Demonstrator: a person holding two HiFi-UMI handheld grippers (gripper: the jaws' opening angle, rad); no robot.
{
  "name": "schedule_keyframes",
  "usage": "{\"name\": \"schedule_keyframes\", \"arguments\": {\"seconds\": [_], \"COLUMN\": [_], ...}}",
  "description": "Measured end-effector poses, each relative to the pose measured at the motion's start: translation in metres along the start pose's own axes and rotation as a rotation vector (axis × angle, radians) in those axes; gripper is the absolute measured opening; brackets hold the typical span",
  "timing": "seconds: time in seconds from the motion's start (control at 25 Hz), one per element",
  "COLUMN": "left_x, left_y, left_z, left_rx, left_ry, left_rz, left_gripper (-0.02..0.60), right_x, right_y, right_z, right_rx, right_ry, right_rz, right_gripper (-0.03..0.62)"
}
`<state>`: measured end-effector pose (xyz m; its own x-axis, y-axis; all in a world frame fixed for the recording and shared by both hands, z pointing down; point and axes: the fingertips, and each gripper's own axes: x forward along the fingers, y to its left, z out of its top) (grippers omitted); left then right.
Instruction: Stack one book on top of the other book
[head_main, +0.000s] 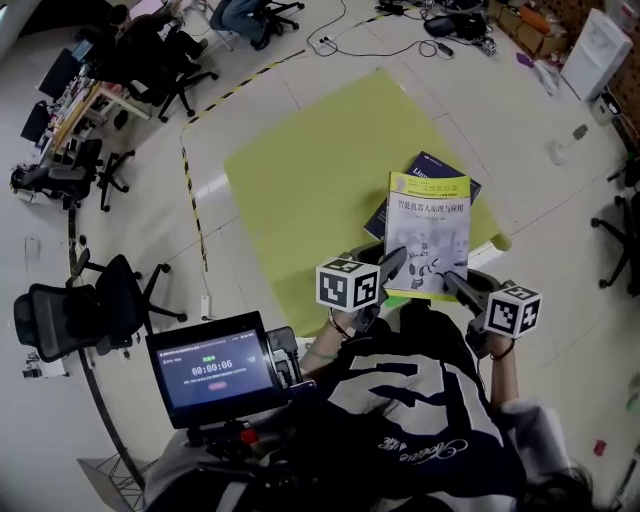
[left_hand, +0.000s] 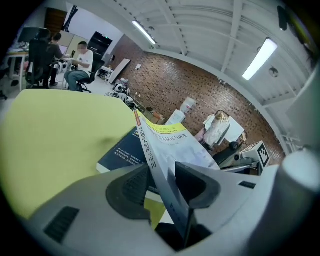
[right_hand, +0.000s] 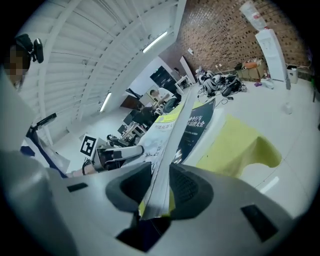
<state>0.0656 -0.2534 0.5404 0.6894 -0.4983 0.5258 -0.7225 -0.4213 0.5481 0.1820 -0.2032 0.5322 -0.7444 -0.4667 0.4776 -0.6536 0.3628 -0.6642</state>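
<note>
I hold a gripper in each hand, and both of them are pinching the same yellow book (head_main: 428, 225). My left gripper (head_main: 392, 262) has its two jaws closed on the near left corner of the book, on the side with the spine. The spine runs up between the dark pads (left_hand: 131, 189), and both pads press on the book. My right gripper (head_main: 452, 283) has its jaws closed on the near right corner, where the page edges are. They are only as far apart as the book is thick. The yellow book is face up, and its near end is lifted off the table (head_main: 300, 170). The table has a yellow-green cloth on it. A dark blue book (head_main: 428, 166) lies flat on the cloth near the right side of the table. The yellow book is over the blue one and hides most of it. Only the far end and a bit of the left side of the blue book stick out. I cannot tell if the far end of the yellow book is touching the blue book. Down by my left side is a small screen (head_main: 212, 370). A black chair (head_main: 80, 310) stands on the floor to the left, well away from the table.
</note>
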Motion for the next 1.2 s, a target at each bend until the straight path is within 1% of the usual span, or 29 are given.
{"name": "schedule_keyframes", "arguments": {"seconds": [0.12, 0.28, 0.48, 0.68, 0.8, 0.88, 0.96, 1.0, 1.12, 1.16, 1.2], "left_x": [0.018, 0.033, 0.053, 0.058, 0.056, 0.056, 0.055, 0.054, 0.036, 0.03, 0.026], "left_y": [0.007, 0.022, 0.039, 0.05, 0.054, 0.055, 0.054, 0.055, 0.067, 0.069, 0.07], "left_z": [0.005, 0.007, 0.002, -0.001, 0.001, 0.002, 0.002, 0.003, 0.006, 0.007, 0.007], "left_rx": [-0.036, -0.08, -0.094, -0.152, -0.189, -0.201, -0.211, -0.213, -0.18, -0.175, -0.184], "left_ry": [0.004, 0.014, 0.036, 0.027, 0.005, -0.004, -0.011, -0.017, -0.058, -0.07, -0.079], "left_rz": [0.049, 0.112, 0.185, 0.207, 0.202, 0.202, 0.221, 0.253, 0.439, 0.47, 0.468], "left_gripper": [0.163, 0.163, 0.163, 0.164, 0.164, 0.164, 0.164, 0.164, 0.163, 0.163, 0.164], "right_x": [0.007, 0.023, 0.042, 0.049, 0.053, 0.054, 0.054, 0.054, 0.052, 0.051, 0.05], "right_y": [-0.02, -0.039, -0.067, -0.079, -0.081, -0.082, -0.083, -0.084, -0.087, -0.087, -0.087], "right_z": [0.014, 0.023, 0.021, 0.02, 0.02, 0.019, 0.019, 0.019, 0.018, 0.018, 0.018], "right_rx": [-0.01, 0.001, -0.014, 0.071, 0.097, 0.111, 0.116, 0.116, 0.108, 0.106, 0.102], "right_ry": [0.05, 0.105, 0.172, 0.173, 0.175, 0.174, 0.166, 0.162, 0.158, 0.158, 0.155], "right_rz": [0.016, 0.046, 0.051, 0.087, 0.083, 0.086, 0.085, 0.081, 0.055, 0.048, 0.041], "right_gripper": [0.106, 0.107, 0.106, 0.107, 0.11, 0.115, 0.122, 0.123, 0.144, 0.144, 0.144]}}
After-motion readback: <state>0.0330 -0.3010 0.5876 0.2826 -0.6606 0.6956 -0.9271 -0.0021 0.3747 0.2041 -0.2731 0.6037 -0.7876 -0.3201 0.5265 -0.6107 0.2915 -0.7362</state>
